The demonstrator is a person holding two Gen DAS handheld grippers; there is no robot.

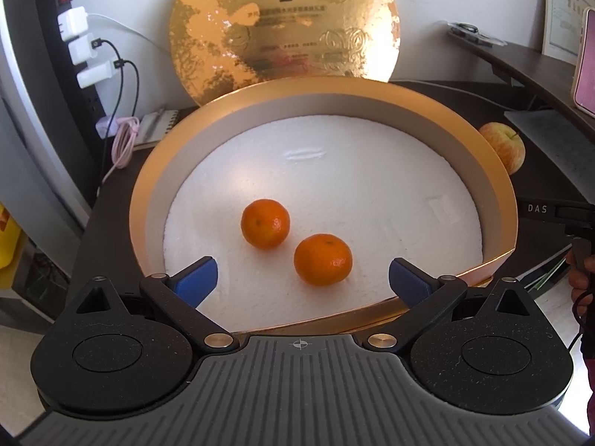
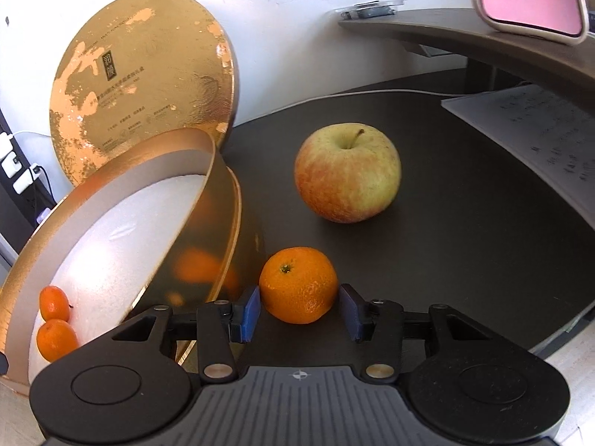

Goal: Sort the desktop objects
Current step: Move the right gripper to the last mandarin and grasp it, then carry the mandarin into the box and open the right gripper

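A round gold box (image 1: 372, 96) with a white foam floor holds two tangerines (image 1: 265, 223) (image 1: 322, 259). My left gripper (image 1: 302, 273) hovers over the box's near rim, open, with nothing between its blue pads. In the right wrist view a third tangerine (image 2: 297, 282) sits on the dark desk beside the box wall (image 2: 219, 193). My right gripper (image 2: 299, 308) is shut on it, a pad against each side. A red-yellow apple (image 2: 347, 171) stands on the desk behind it, also seen as the apple (image 1: 505, 148) right of the box.
The gold lid (image 1: 282, 26) leans on the wall behind the box. A power strip with chargers (image 1: 85, 52), a pink cable (image 1: 124, 141) and a notepad (image 1: 156, 126) lie at the left. Papers (image 2: 531, 130) and a raised shelf (image 2: 465, 37) bound the right. A hand (image 1: 580, 278) shows at the right edge.
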